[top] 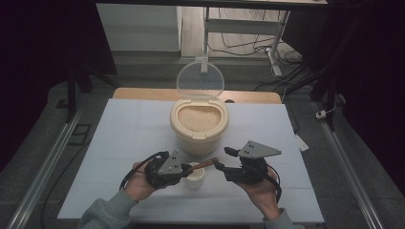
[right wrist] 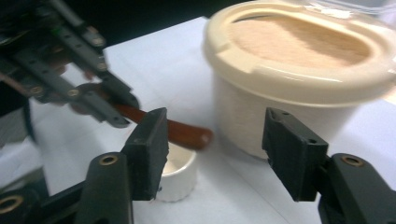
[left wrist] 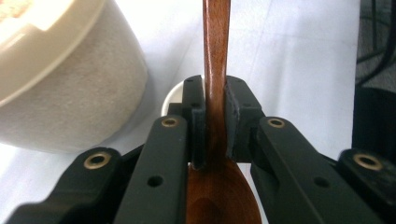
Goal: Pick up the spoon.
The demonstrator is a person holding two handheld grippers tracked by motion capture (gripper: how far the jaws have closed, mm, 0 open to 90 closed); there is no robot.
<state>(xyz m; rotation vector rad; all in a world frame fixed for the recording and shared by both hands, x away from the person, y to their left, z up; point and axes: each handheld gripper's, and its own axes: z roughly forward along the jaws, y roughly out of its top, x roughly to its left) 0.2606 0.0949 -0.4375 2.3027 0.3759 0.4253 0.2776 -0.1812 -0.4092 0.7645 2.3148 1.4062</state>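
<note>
1. Wooden spoon [left wrist: 215, 70] is what we've got clamped in our left gripper [left wrist: 215, 116]: the black pads squeeze the handle just above the bowl of the spoon, and the handle runs straight out past the jaw tips.
2. From the high view, that left gripper [top: 184, 168] sits low at the near edge of the table, and the spoon [top: 204, 164] pokes out to the right, over a little white cup [top: 195, 178].
3. Our right gripper [right wrist: 215, 154] has its jaws spread wide with nothing pressed between them. The spoon's handle end [right wrist: 187, 134] passes behind its left jaw and hangs free in the gap, touching neither pad as far as we can tell.
4. Up top, the right gripper [top: 220, 164] is just beside the spoon's tip, pointing left at the other one.
5. The small cup [right wrist: 175, 177] stands right under the handle, on the white sheet [top: 129, 138] covering the table. We can't tell what's in it.
6. Just past the cup is a big cream container [top: 199, 125], filled close to the brim with something pale and grainy. Its clear round lid [top: 199, 80] stands flipped up at the back.
7. Cup and container are near each other but not touching.
</note>
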